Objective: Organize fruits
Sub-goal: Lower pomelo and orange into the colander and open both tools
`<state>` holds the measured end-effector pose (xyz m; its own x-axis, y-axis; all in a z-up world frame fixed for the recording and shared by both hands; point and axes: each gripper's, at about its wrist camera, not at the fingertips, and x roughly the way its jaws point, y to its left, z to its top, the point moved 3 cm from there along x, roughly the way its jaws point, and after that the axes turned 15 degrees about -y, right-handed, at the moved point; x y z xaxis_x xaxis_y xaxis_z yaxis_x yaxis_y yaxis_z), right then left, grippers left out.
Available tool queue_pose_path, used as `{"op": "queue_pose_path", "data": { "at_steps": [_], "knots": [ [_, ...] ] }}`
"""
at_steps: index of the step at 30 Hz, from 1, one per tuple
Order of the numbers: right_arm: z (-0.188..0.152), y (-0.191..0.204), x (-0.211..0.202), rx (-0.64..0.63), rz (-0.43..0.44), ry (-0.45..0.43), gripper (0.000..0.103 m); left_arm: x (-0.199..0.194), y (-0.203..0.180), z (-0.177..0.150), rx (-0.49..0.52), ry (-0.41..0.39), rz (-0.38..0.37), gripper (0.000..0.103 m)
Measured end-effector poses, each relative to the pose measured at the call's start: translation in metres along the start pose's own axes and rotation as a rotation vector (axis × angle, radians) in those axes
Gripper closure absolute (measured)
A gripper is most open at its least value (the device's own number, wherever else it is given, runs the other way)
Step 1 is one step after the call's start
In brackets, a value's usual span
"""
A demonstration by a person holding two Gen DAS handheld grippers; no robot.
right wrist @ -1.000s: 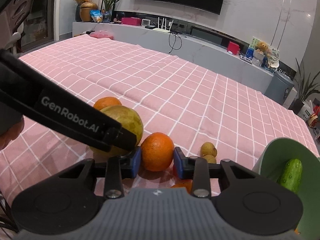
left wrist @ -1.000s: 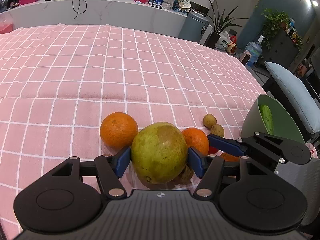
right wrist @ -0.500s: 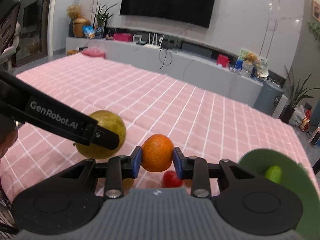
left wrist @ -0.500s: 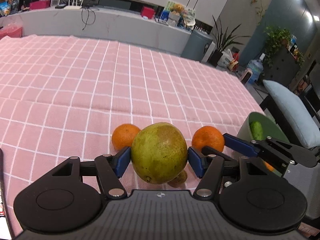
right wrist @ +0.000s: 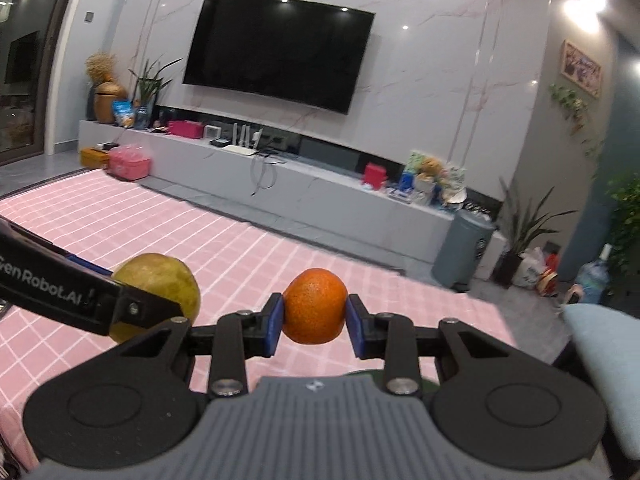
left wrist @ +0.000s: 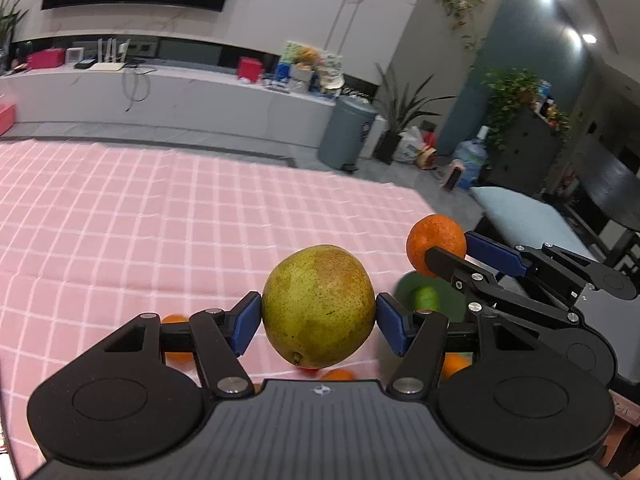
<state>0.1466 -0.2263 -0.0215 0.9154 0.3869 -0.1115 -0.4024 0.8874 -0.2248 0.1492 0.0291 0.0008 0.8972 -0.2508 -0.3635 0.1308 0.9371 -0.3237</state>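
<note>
The left gripper [left wrist: 319, 317] stands wide, its blue pads [left wrist: 245, 322] pressed against both sides of a yellow-green pear [left wrist: 319, 305], which is held clear above the surface [left wrist: 160, 216]. The right gripper [right wrist: 314, 321] is drawn in narrow, its blue pads clamped on an orange [right wrist: 315, 306], likewise held clear of the pink checked cloth. In the left wrist view the right gripper's black linkage crosses the right side of the frame and covers part of the orange it carries; in the right wrist view the left gripper's arm, marked with white lettering, covers the lower left of the pear. Below the pear, several fruits lie on the cloth: one orange fruit [left wrist: 176, 338] behind the left finger, another [left wrist: 338, 374] at the gripper body's edge, a red item beside it too hidden to identify, and a further orange piece [left wrist: 454, 364] behind the right finger. A green bowl [left wrist: 406, 290] sits near the surface's right edge, between the two grippers in the left wrist view; a green item [left wrist: 426, 298] lies inside it, blurred. A pale blue cushion [left wrist: 520, 220] is beyond the edge.
</note>
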Motion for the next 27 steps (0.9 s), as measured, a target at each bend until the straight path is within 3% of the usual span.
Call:
{"op": "queue_pose_path", "data": {
  "at_steps": [7, 15, 27],
  "knots": [
    [0.003, -0.043, -0.024, -0.024, -0.010, 0.060, 0.073, 0.019, -0.039, 0.001, 0.016, 0.028, -0.081, 0.032],
    [-0.025, -0.085, -0.038, -0.001, -0.028, 0.169, 0.073, 0.053, -0.081, -0.021, 0.068, 0.130, -0.164, 0.032],
    [-0.083, -0.098, -0.027, 0.021, 0.005, 0.360, 0.073, 0.085, -0.111, -0.059, 0.158, 0.286, -0.198, 0.032]
  ]
}}
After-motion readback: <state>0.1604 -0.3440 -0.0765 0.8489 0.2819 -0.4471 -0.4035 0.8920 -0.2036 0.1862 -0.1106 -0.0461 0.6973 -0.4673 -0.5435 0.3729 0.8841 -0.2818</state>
